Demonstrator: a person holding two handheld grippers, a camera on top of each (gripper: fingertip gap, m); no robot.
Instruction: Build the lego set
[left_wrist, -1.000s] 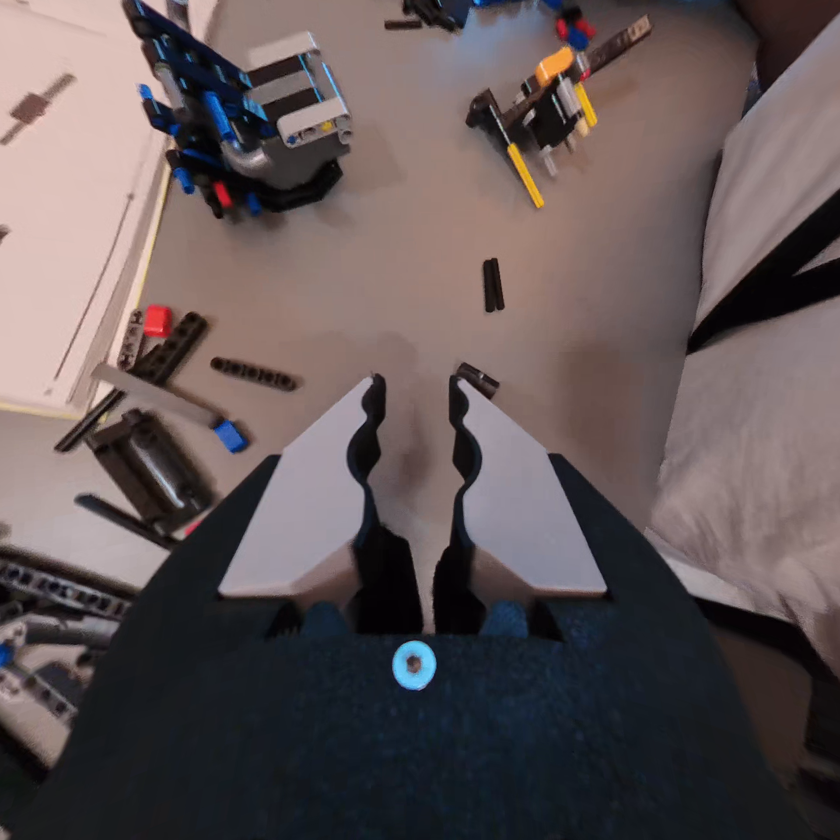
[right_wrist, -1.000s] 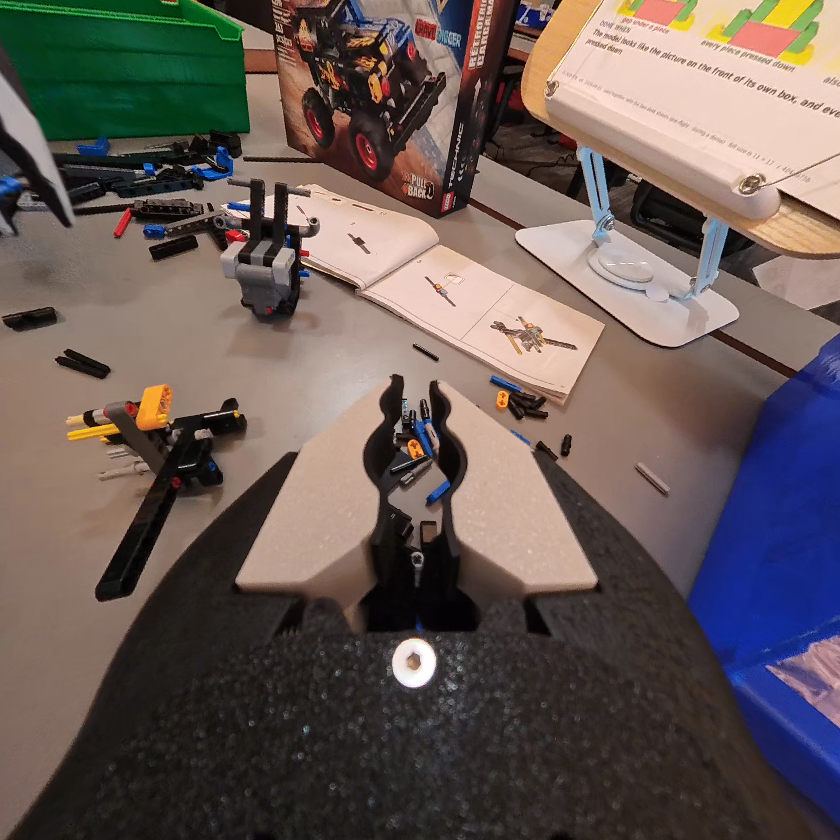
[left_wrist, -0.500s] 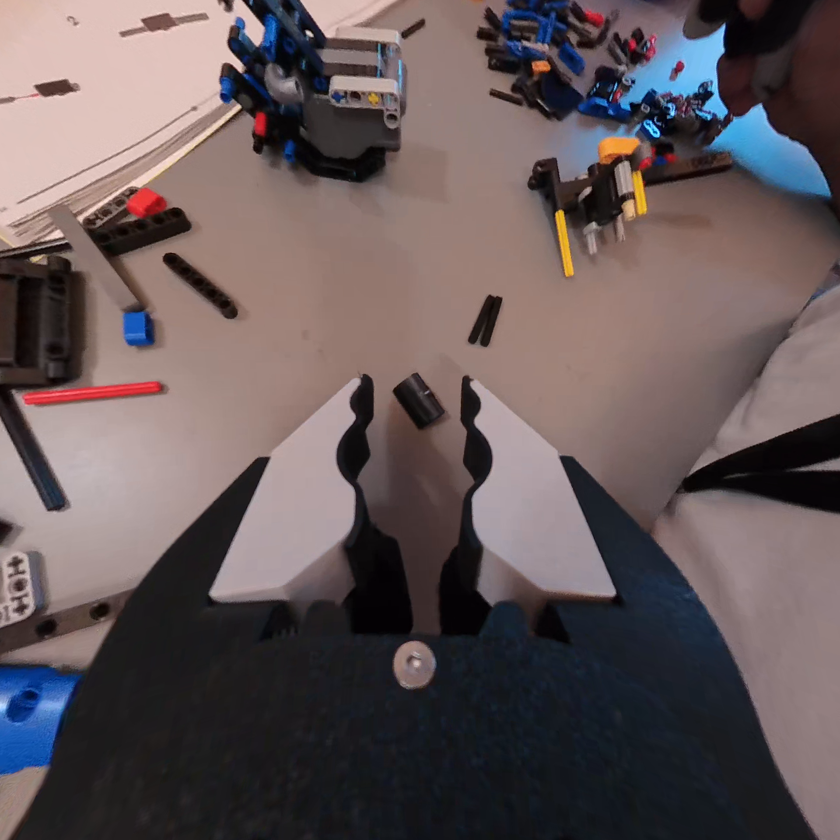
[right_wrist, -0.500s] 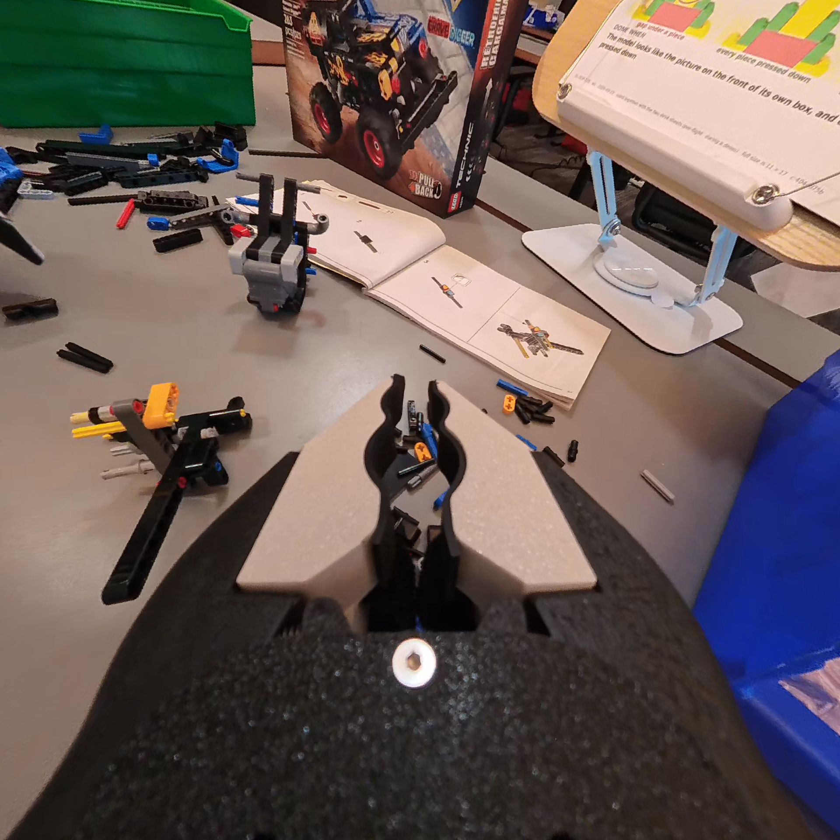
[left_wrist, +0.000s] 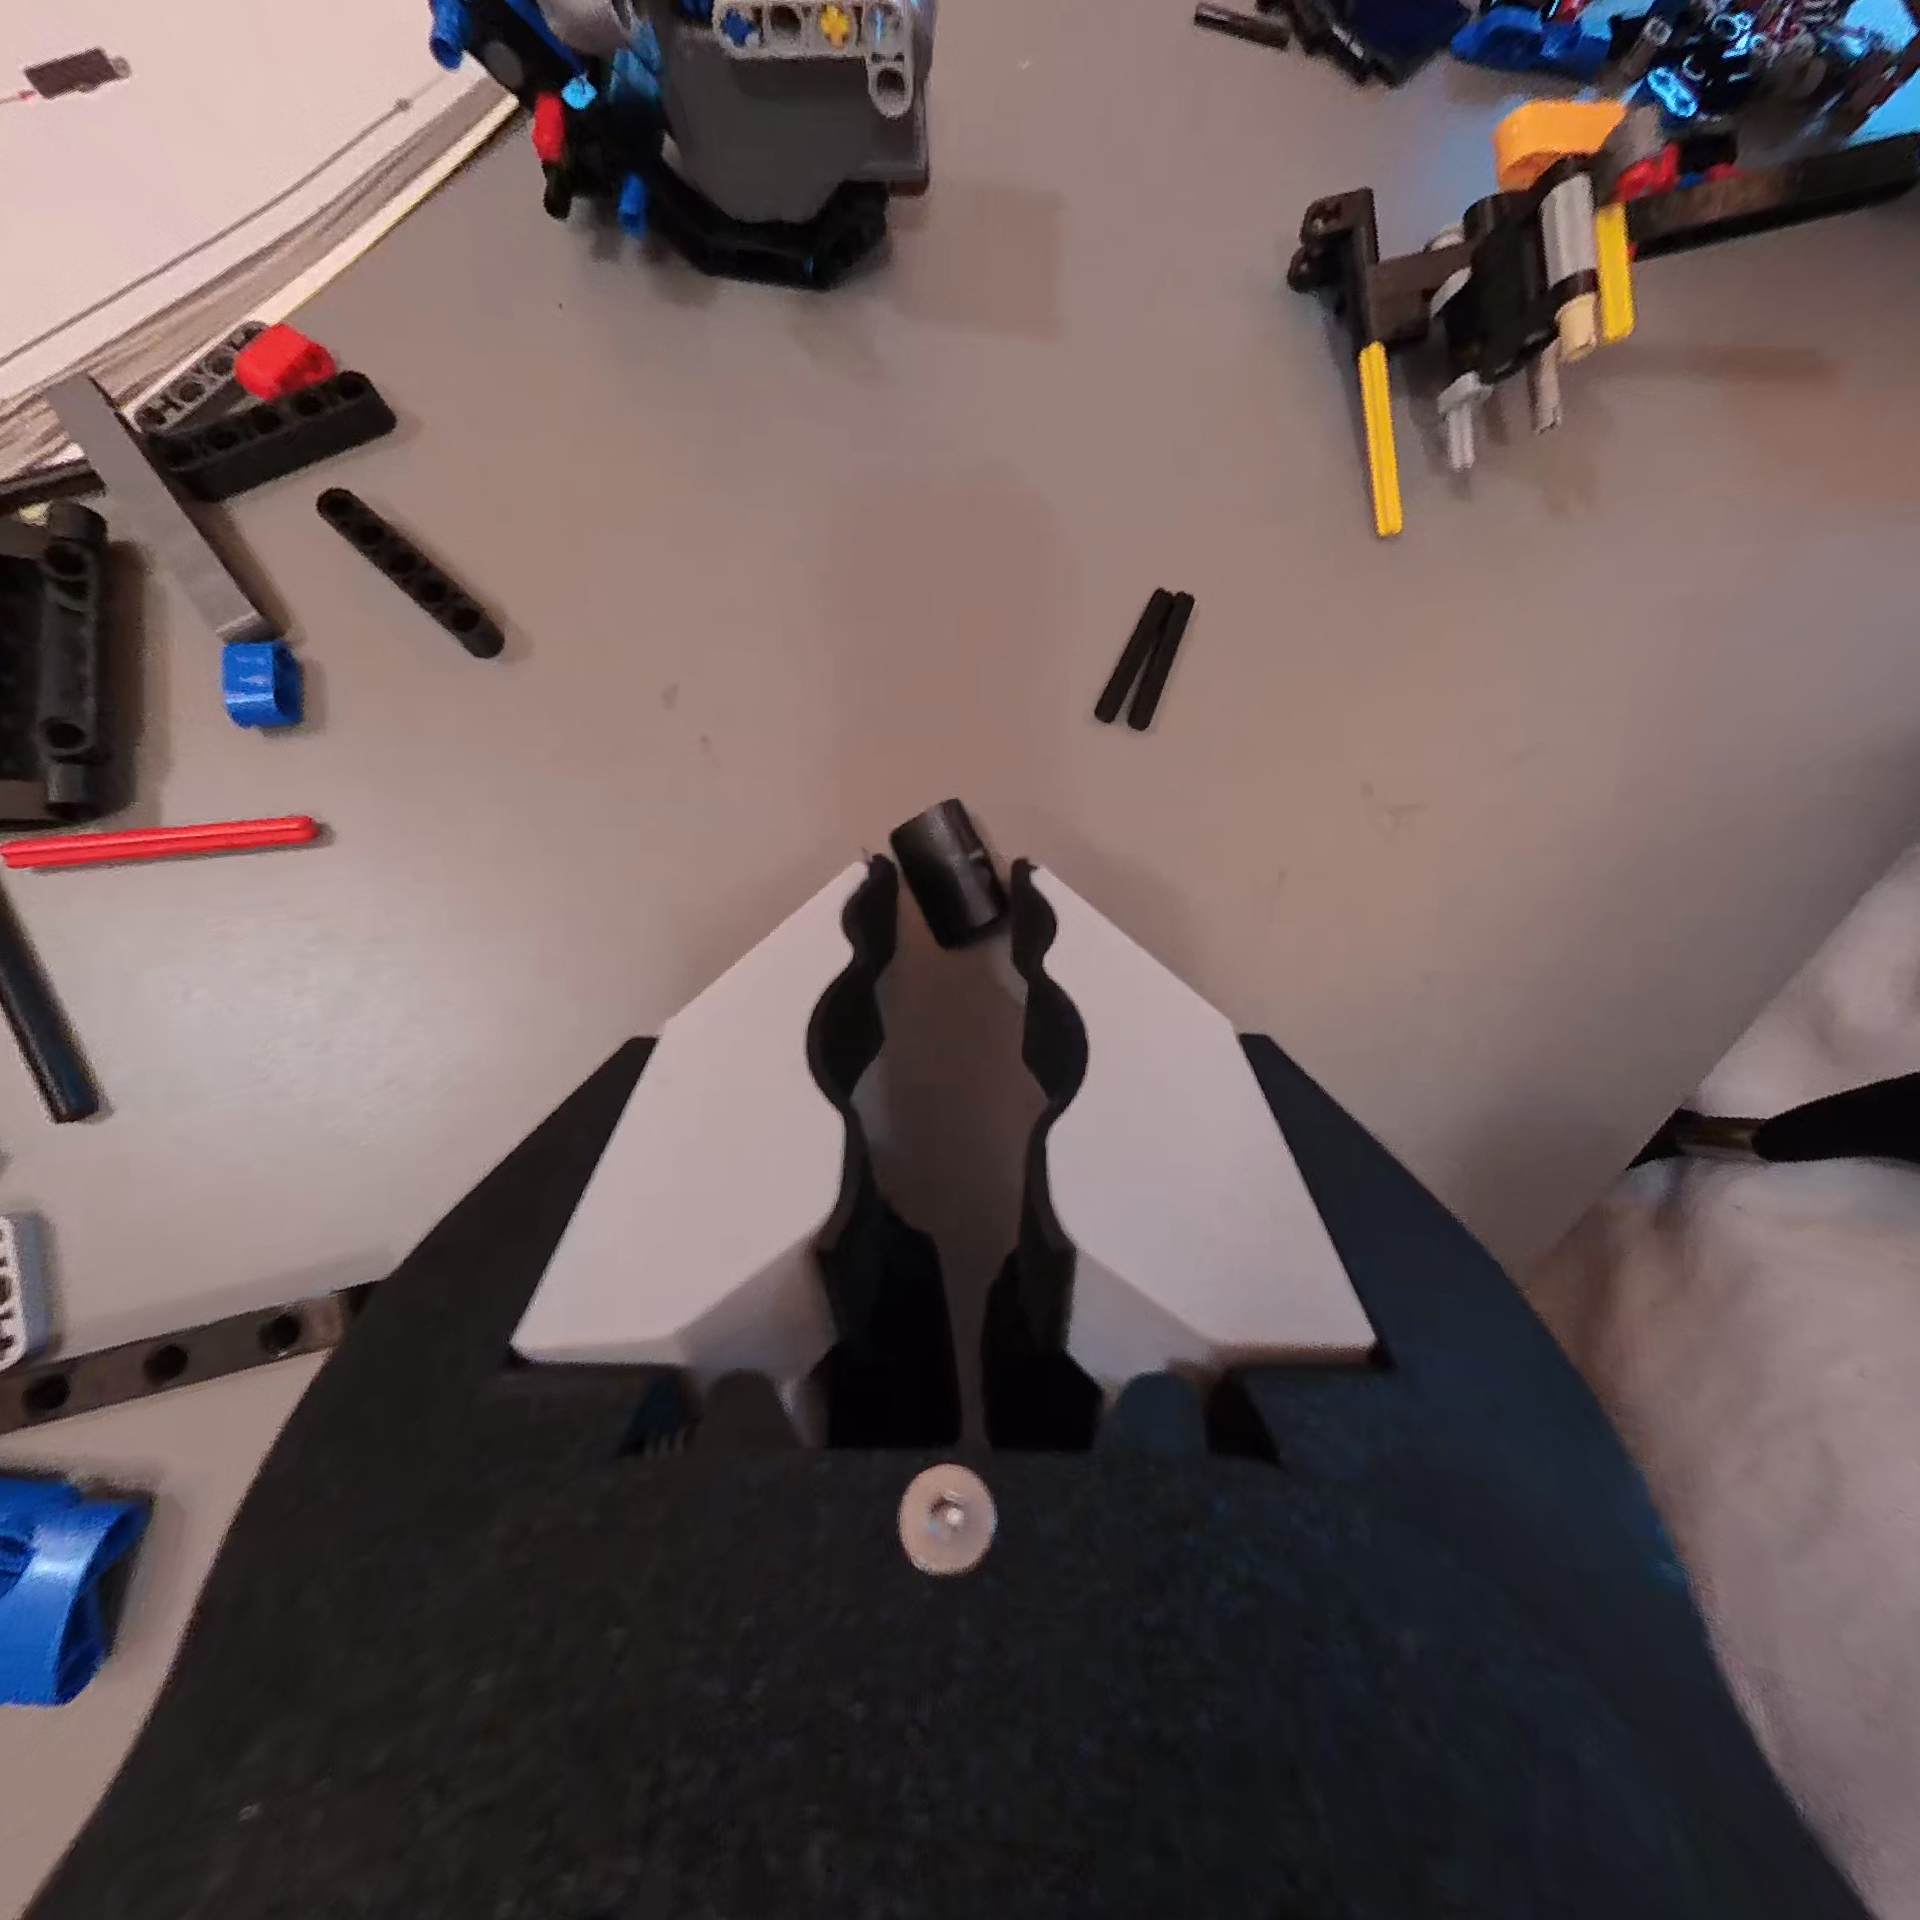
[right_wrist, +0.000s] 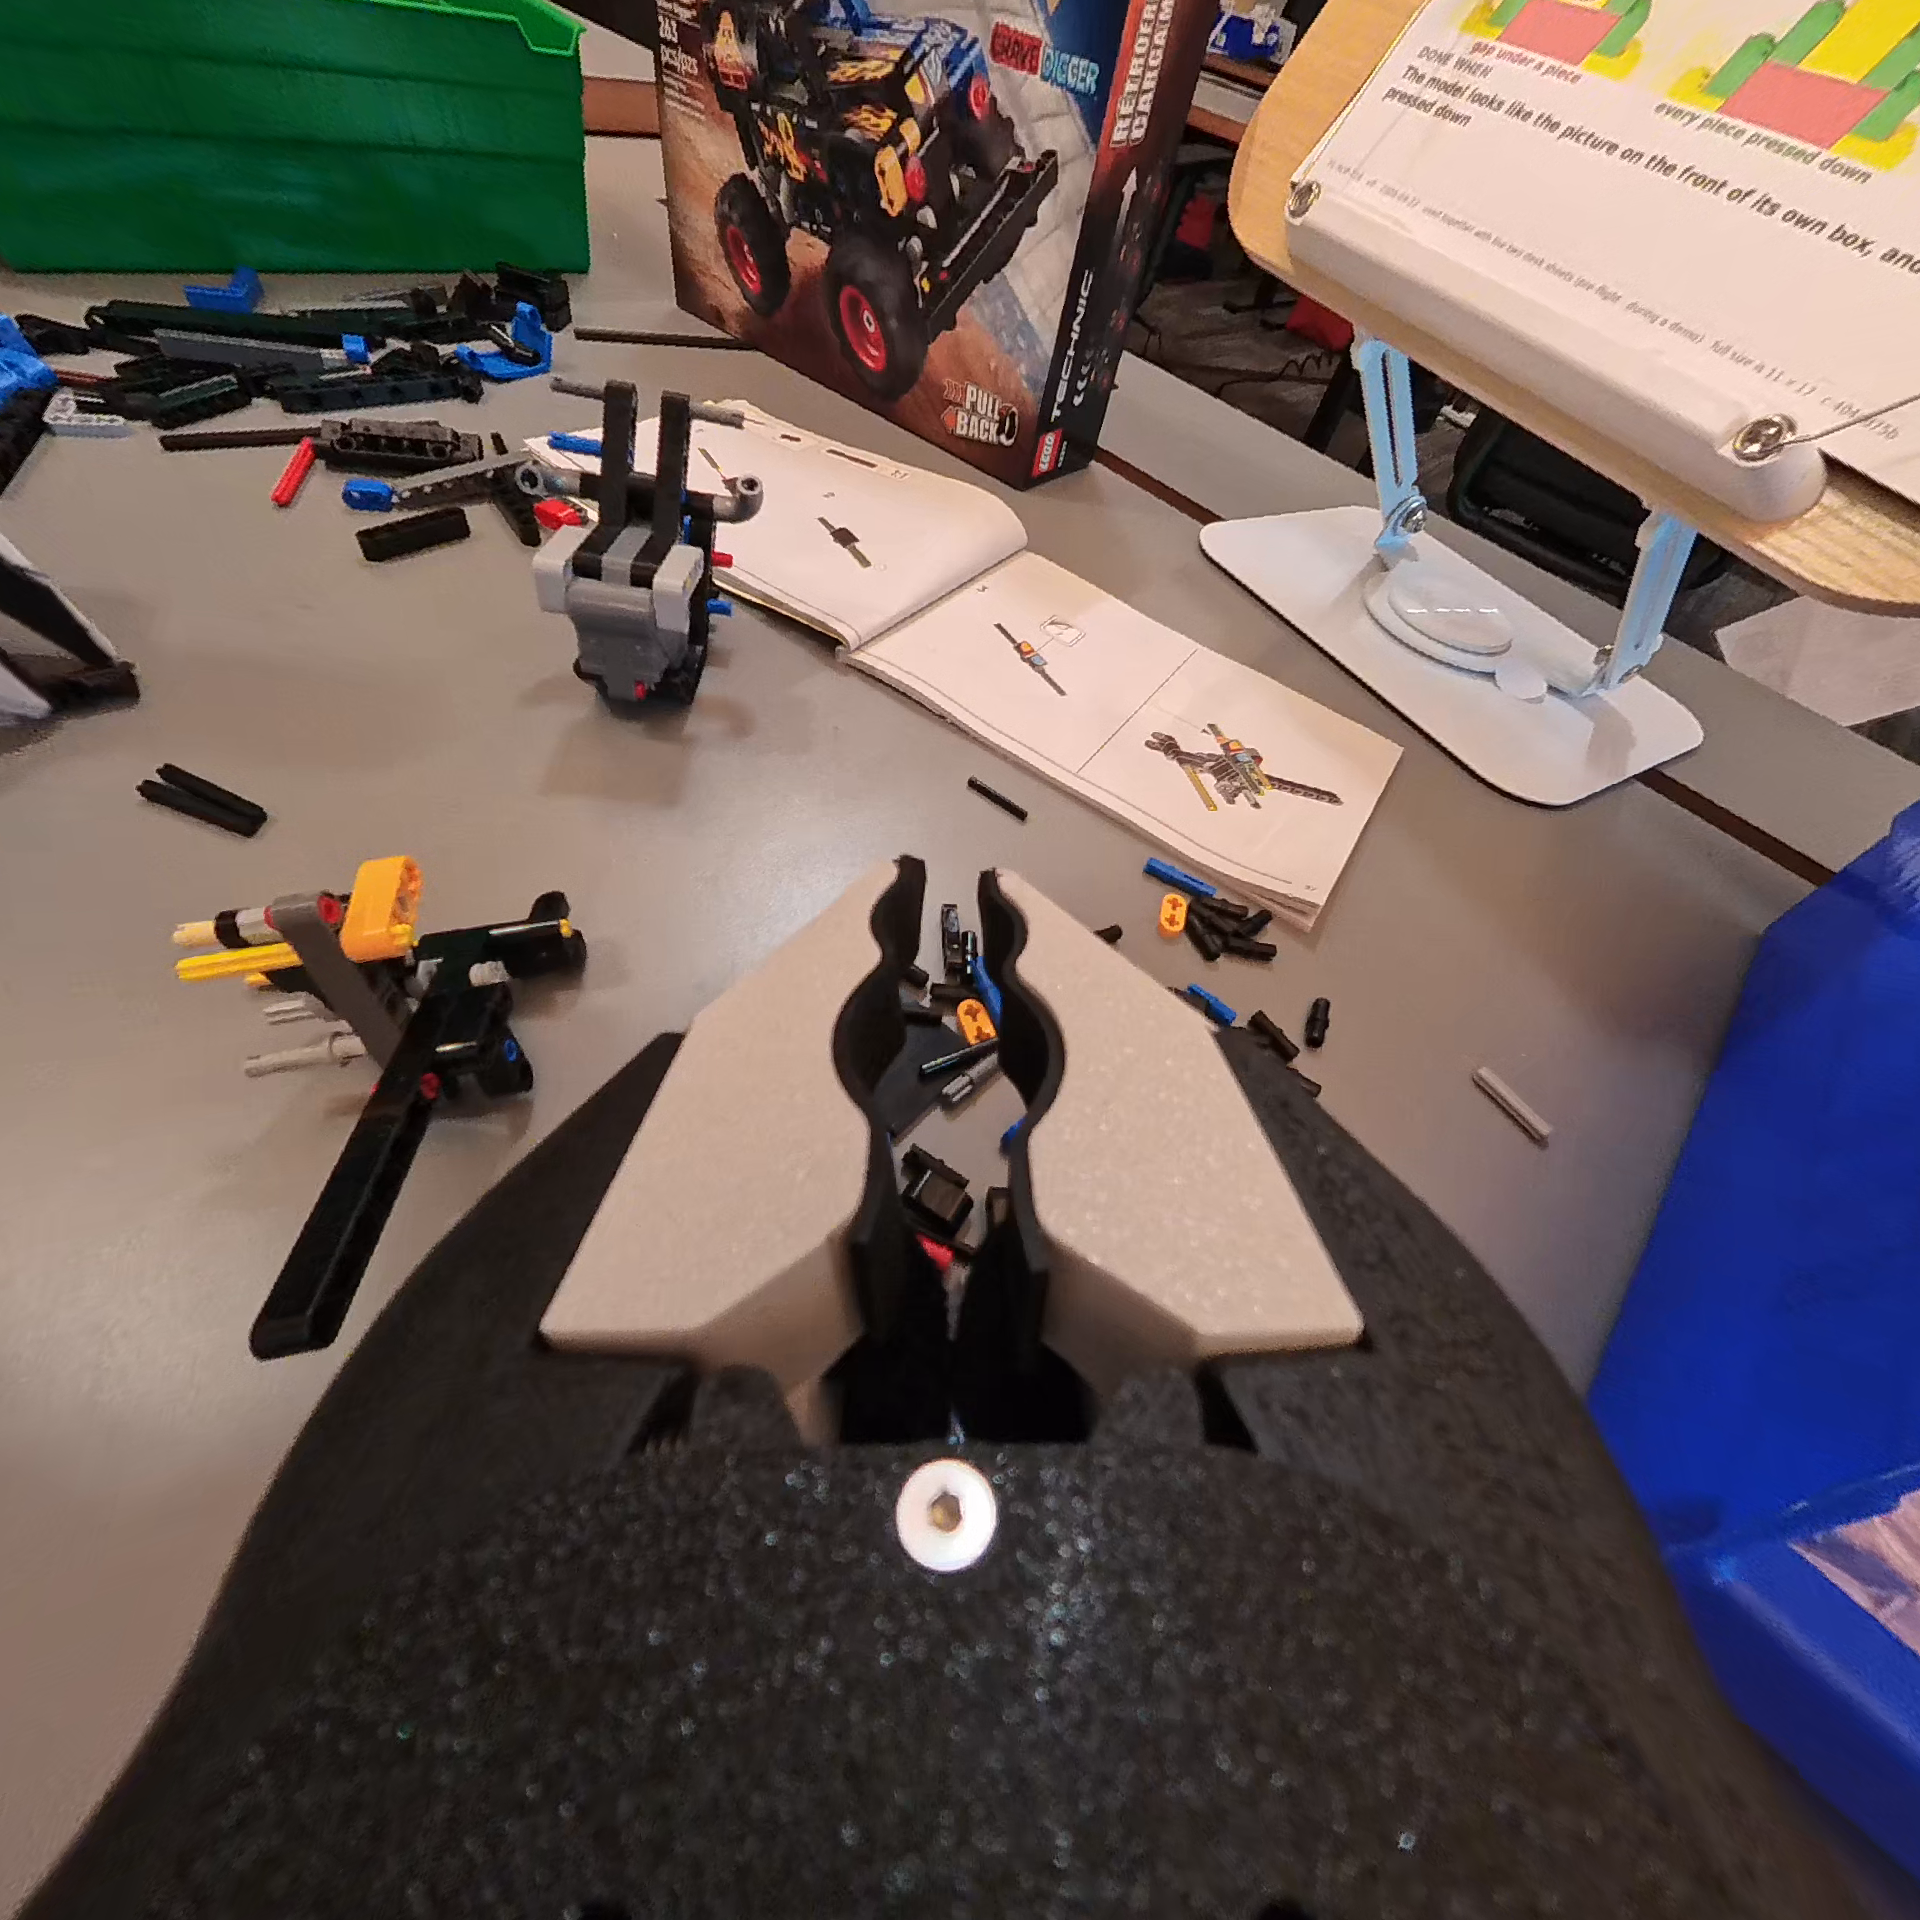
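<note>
— One small black cylindrical connector (left_wrist: 948, 873) on the grey table (left_wrist: 727, 727), right at the fingertips of the left gripper (left_wrist: 943, 878). Long axis tilted: far end toward upper left, near end toward lower right, lying between the two tips. Jaws parted, a clear gap on either side, nothing clamped.

— Around it?

— Two black axles (left_wrist: 1145, 659) side by side just beyond and to the right, apart from the connector. Farther right, black subassembly with yellow axles and an orange piece (left_wrist: 1496, 281). Straight ahead, grey-and-blue chassis block (left_wrist: 769, 114), standing upright. Left side: black beam with holes (left_wrist: 410, 574), blue bush (left_wrist: 260, 681), red axle (left_wrist: 161, 842), red piece on a black beam (left_wrist: 281, 358), corner of the open instruction booklet (left_wrist: 187, 177). Nothing between fingertips and connector.

— Right side?

— Right gripper (right_wrist: 945, 883) held above a scatter of small pins and connectors (right_wrist: 961, 1029), black, blue, orange. Jaws slightly apart, empty. Same yellow-and-black subassembly (right_wrist: 384, 997) to its left, chassis block (right_wrist: 629, 592) farther back, booklet (right_wrist: 1039, 665) open at diagram pages. Blue bin (right_wrist: 1787, 1195) at right edge, green bin (right_wrist: 291, 135) far left, loose beams in front of it (right_wrist: 301, 353).

— Writing?

— Printed product box (right_wrist: 894, 208) with a monster-truck picture, standing behind the booklet; brand and lettering on front and side panel. Printed sheet with coloured block diagrams on a tilted stand (right_wrist: 1455, 644), text legible. Wording not recorded.
</note>
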